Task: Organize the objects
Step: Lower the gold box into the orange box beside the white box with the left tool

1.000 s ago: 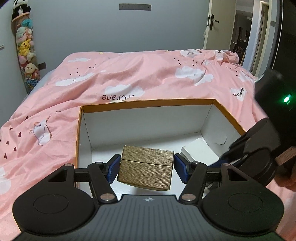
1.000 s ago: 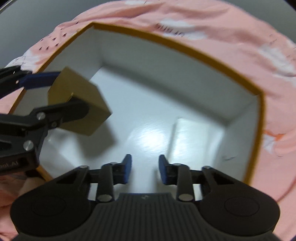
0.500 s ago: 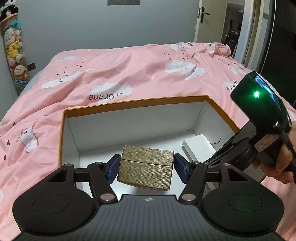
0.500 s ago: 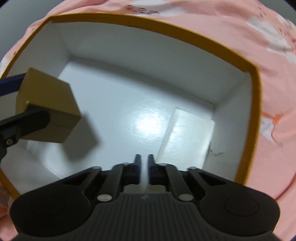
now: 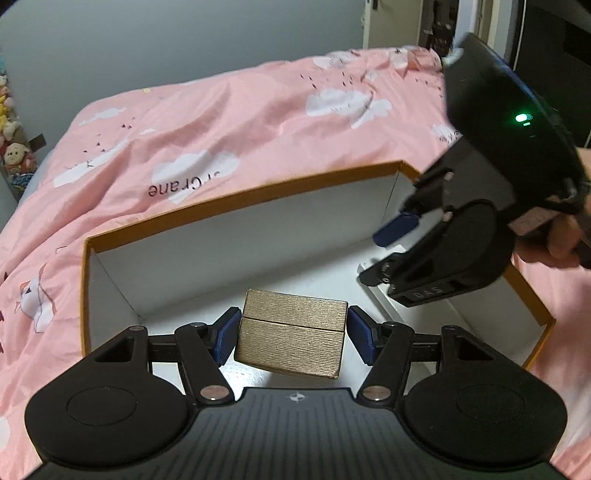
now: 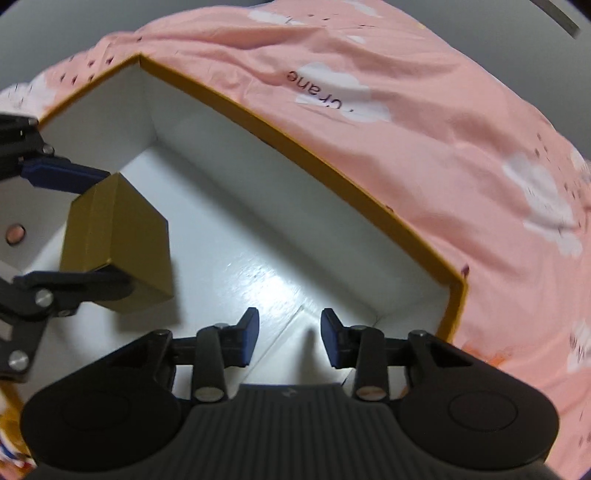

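A gold box (image 5: 291,332) hangs above the white floor of a large open carton with an orange rim (image 5: 240,199), near its left wall. My left gripper (image 5: 293,334) is shut on the gold box, one blue pad on each side. From the right wrist, the gold box (image 6: 129,258) and left gripper (image 6: 110,229) show at the left, inside the carton (image 6: 295,147). My right gripper (image 6: 290,332) hovers over a flat white box (image 6: 295,362) on the carton floor. Its jaws are opening with nothing between them. In the left wrist view the right gripper (image 5: 384,251) hides most of that white box.
The carton rests on a bed under a pink duvet (image 5: 221,122) with cloud prints. A hand (image 5: 554,243) holds the right gripper at the carton's right edge. Stuffed toys (image 5: 11,155) hang by the left wall. A doorway (image 5: 443,22) is at the back right.
The right gripper's jaws shut fully, then parted again, and it rolled and drew up from the white box. The left gripper moved across the carton, still holding the gold box.
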`<state>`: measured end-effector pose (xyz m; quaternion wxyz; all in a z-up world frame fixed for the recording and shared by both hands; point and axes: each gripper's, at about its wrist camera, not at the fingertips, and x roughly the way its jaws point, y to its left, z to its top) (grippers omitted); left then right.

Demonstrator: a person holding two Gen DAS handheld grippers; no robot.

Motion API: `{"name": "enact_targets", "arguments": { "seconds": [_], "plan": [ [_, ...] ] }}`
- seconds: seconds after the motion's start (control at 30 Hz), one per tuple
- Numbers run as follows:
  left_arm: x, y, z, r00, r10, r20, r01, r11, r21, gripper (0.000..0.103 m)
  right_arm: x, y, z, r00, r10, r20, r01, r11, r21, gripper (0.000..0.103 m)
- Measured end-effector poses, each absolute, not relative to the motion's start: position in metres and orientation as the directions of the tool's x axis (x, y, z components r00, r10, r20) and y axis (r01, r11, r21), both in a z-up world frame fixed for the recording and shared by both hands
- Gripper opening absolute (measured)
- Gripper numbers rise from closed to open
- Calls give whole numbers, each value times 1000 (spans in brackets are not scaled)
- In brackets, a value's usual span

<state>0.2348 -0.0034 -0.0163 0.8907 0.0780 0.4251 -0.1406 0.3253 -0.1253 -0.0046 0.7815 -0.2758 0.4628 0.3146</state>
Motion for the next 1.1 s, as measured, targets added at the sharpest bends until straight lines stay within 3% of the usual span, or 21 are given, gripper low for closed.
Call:
{"name": "enact_targets", "arguments": {
  "seconds": [0.13, 0.2, 0.37, 0.6, 0.63, 0.7, 0.87, 1.1],
  "plan": [
    [242, -7, -23, 570, -177, -803, 354, 934, 45, 72, 333, -133, -19, 365, 194, -911, -773, 608, -180, 37],
    [245, -10, -26, 559, -171, -811, 369, 928, 58, 72, 339, -126, -30, 356, 180, -917, -776, 604, -182, 24],
    [256, -12, -32, 531, -151, -834, 368, 927, 66, 72, 346, -127, -32, 300, 190, -935, -789, 600, -132, 17],
    [266, -15, -31, 521, -154, -840, 336, 941, 36, 72, 335, -134, -30, 208, 211, -955, -831, 553, -58, 18],
    [266, -16, -31, 521, -149, -840, 335, 941, 40, 72, 334, -133, -28, 233, 222, -947, -837, 541, -79, 21],
    [269, -17, -31, 519, -141, -843, 330, 943, 46, 72, 333, -131, -25, 317, 226, -921, -836, 525, -159, 43],
    [276, -18, -33, 506, -133, -852, 318, 947, 41, 72, 351, -123, -36, 304, 188, -934, -827, 539, -161, 33],
    [282, -18, -35, 490, -144, -859, 305, 952, 15, 72, 352, -126, -38, 248, 180, -952, -820, 562, -108, 33]
  ]
}}
